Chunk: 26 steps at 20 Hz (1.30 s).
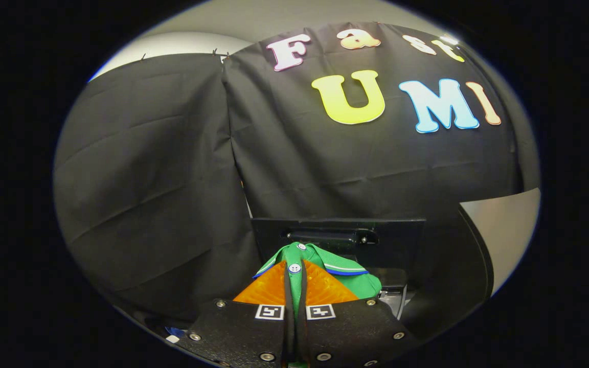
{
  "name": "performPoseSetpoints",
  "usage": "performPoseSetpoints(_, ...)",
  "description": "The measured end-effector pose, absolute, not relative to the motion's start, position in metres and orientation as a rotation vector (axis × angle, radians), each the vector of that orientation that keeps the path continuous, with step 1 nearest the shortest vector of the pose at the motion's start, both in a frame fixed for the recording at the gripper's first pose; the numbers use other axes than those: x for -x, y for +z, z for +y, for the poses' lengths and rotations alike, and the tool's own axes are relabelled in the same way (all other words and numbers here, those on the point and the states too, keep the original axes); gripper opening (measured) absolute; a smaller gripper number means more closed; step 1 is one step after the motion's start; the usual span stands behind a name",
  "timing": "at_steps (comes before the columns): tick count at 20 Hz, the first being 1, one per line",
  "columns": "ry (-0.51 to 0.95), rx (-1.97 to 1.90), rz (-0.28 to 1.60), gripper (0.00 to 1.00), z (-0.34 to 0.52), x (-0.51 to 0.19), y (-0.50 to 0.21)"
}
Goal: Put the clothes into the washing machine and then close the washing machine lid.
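**K:** Beyond the fingers, biggest item first: black washing machine lid (338, 235), standing raised behind the load, with a dark recessed handle on its face. Drum opening isn't visible from this angle.

**R:** And the gripper (295, 286)?

**K:** Fingers together, clamped on the green garment (325, 271). Fabric is pinched between them and bunches up just ahead of the tips.

**R:** Garment details?

**K:** Green shirt, looks like a polo: blue-and-white trim on the collar edge, white button (294, 268) on the placket right above the fingers. It hangs in front of the lid, held in the air as far as I can tell.

**R:** Step, in your read?

**K:** Carrying it to the drum. I'd keep the pinch firm, move over the opening, lower before releasing so no sleeve drapes on the rim. Trailing cloth would foul the lid closing.
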<state>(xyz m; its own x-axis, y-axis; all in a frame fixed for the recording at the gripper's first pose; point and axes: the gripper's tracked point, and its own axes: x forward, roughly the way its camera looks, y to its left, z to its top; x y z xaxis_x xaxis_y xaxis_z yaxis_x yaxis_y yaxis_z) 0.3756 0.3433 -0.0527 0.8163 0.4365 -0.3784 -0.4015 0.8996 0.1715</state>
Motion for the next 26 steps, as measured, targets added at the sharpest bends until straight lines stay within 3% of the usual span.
performPoseSetpoints(16, 0.372, 0.008, 0.648, 0.11, 0.342, -0.373, -0.187)
performPoseSetpoints(18, 0.367, 0.029, 0.681, 0.2, 0.34, -0.365, -0.201)
performPoseSetpoints(20, 0.353, 0.035, 0.704, 0.36, 0.336, -0.358, -0.211)
performPoseSetpoints(23, 0.316, 0.071, 0.714, 0.93, 0.326, -0.351, -0.224)
performPoseSetpoints(26, 0.314, 0.069, 0.698, 0.95, 0.326, -0.347, -0.222)
